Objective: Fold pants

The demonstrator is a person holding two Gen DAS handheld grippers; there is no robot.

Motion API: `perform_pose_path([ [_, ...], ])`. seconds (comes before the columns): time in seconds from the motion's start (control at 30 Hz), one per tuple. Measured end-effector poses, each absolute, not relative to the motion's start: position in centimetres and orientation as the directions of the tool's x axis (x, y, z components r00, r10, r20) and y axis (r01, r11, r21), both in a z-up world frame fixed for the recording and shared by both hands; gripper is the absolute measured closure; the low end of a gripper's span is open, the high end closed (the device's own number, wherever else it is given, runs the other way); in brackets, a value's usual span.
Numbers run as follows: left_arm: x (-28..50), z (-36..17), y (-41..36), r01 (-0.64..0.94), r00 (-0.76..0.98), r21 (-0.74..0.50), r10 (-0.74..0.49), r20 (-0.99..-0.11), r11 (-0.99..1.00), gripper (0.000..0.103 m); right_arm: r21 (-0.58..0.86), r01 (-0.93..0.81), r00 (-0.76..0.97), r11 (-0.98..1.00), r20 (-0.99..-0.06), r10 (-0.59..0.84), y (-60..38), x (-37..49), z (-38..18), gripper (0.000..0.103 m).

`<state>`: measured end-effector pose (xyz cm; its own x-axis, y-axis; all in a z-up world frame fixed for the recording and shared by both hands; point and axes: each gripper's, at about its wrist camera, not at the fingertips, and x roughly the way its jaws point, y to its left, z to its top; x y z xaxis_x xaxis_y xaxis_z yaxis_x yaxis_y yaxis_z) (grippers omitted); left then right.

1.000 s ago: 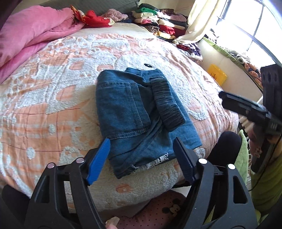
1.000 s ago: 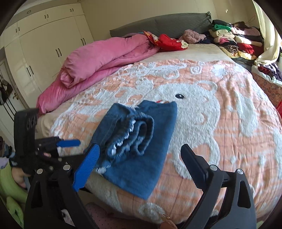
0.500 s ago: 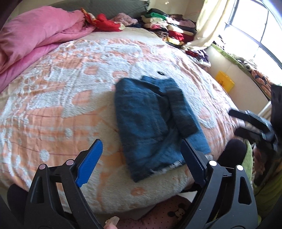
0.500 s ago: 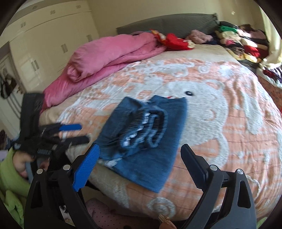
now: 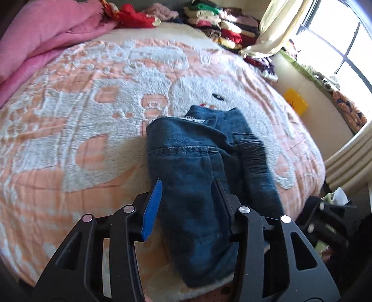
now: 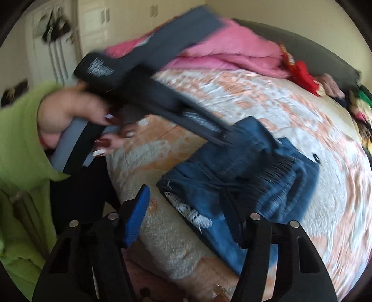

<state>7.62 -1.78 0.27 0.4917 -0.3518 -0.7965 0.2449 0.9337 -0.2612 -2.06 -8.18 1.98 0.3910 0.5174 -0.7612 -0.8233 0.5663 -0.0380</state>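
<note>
Both tools moved over folded pants (image 5: 200,167); jaws closing.

A bedroom with a bed, piled clothes and bright window

The bed is covered with a bedspread (image 5: 97,120) in peach and white, with a fluffy raised pattern. A pink quilt (image 5: 39,39) lies bunched along the left side of the bed. At the head end there is a red cloth (image 5: 136,18), and to the right of it a stack of folded clothes (image 5: 223,25) in many colours. A cream curtain (image 5: 276,30) hangs beside the window (image 5: 337,44), where strong light comes in. Under the window a small yellow box (image 5: 296,101) stands against the wall. In the right wrist view, white wardrobe doors (image 6: 93,25) and a dark grey headboard (image 6: 309,53) are visible behind the quilt.
</note>
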Motion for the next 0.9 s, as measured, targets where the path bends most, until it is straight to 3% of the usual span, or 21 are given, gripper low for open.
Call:
perform_pose_path([
  [0.1,8.8,-0.8,-2.3,0.238,0.472,-0.245,-0.333,-0.816,0.940,0.067,-0.119,-0.831,0.415,0.544,-0.783,0.463,-6.6,-1.4,0.7,0.048],
  [0.13,9.1,-1.2,-2.4,0.234,0.469,-0.242,-0.327,-0.821,0.942,0.067,-0.143,-0.826,0.429,0.545,-0.786,0.445,-6.2,-1.0,0.2,0.055],
  [0.17,9.3,-1.4,-2.4,0.231,0.469,-0.241,-0.325,-0.821,0.943,0.067,-0.136,-0.830,0.418,0.541,-0.795,0.440,-6.0,-0.6,-0.2,0.078],
  [0.2,9.3,-1.5,-2.4,0.229,0.470,-0.240,-0.324,-0.821,0.943,0.067,-0.102,-0.839,0.386,0.534,-0.804,0.453,-6.0,-0.4,-0.5,0.086],
  [0.3,9.3,-1.7,-2.3,0.229,0.474,-0.240,-0.324,-0.819,0.943,0.067,-0.077,-0.866,0.344,0.495,-0.809,0.476,-6.7,-1.7,-0.2,0.095],
  [0.4,9.1,-1.7,-2.5,0.231,0.485,-0.233,-0.320,-0.814,0.944,0.067,-0.100,-0.866,0.355,0.489,-0.812,0.462,-7.6,-2.5,-0.6,0.096],
  [0.53,8.8,-1.7,-2.6,0.222,0.500,-0.233,-0.316,-0.806,0.947,0.066,0.004,-0.828,0.315,0.560,-0.823,0.472,-8.7,-1.7,-2.3,0.093],
  [0.73,7.7,-0.4,-2.6,0.225,0.532,-0.218,-0.307,-0.789,0.950,0.064,0.047,-0.805,0.338,0.591,-0.782,0.523,-10.3,-2.3,0.5,0.089],
  [0.9,6.7,0.8,-2.6,0.229,0.558,-0.215,-0.309,-0.770,0.949,0.056,0.084,-0.774,0.383,0.627,-0.728,0.569,-12.4,-2.7,3.5,0.075],
])
